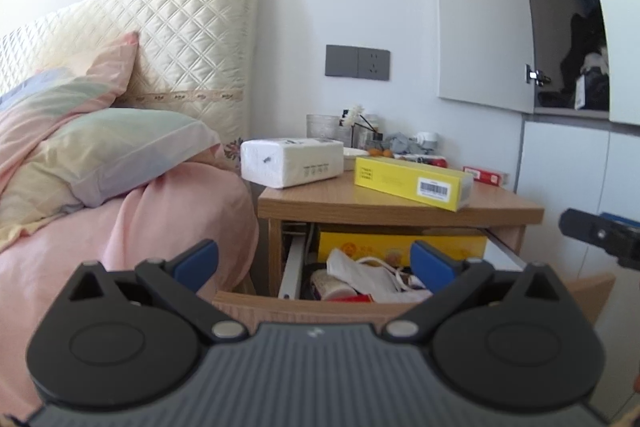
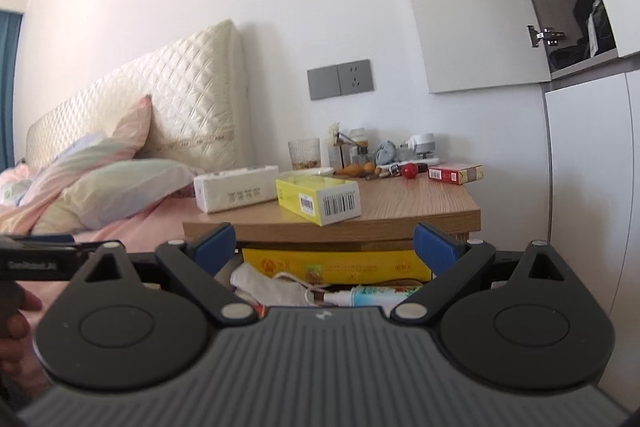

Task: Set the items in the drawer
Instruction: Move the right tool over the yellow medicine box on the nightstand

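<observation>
Both grippers, left gripper (image 1: 314, 261) and right gripper (image 2: 325, 247), spread wide, empty. Drawer (image 1: 304, 303) open; grasp yellow box (image 2: 318, 201) across narrow sides, lower flat.

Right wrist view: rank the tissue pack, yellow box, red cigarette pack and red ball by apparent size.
1-2. tissue pack and yellow box: alike, unranked
3. red cigarette pack, though farther back
4. red ball

1. The place was a home bedroom: a bed (image 1: 132, 227) with a pink sheet, pillows (image 1: 116, 151) and a quilted cream headboard (image 1: 192, 39) stood against a white wall.
2. A wooden nightstand (image 2: 400, 215) beside it held tissues (image 1: 292, 161), boxes and small clutter.
3. A wardrobe (image 1: 568, 27) stood open nearby.
</observation>
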Tool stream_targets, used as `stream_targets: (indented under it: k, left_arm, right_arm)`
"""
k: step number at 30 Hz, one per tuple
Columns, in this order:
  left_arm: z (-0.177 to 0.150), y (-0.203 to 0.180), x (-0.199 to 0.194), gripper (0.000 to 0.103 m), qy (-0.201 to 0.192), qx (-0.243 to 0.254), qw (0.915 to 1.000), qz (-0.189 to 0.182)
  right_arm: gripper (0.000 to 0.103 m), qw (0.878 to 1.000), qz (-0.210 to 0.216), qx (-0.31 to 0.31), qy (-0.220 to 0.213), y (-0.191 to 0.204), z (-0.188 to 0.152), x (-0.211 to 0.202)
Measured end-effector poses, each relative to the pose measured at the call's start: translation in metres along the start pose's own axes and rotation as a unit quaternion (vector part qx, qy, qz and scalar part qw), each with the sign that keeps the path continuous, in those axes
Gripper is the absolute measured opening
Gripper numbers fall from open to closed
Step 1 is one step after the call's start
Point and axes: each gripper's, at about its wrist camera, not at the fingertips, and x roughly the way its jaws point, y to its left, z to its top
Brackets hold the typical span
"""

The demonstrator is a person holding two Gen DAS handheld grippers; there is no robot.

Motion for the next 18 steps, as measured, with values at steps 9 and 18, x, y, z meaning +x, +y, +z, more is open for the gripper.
stream_targets:
  k: [9, 18]
  left_arm:
    - [0.0, 0.011, -0.003, 0.103, -0.045, -0.01, 0.9985, 0.029]
    - [0.0, 0.009, 0.001, 0.103, -0.044, -0.007, 0.9987, 0.025]
  right_arm:
    - [0.098, 1.0, -0.007, 0.008, -0.009, 0.024, -0.006, 0.008]
    - [0.098, 1.0, -0.002, 0.016, 0.002, 0.044, -0.023, 0.025]
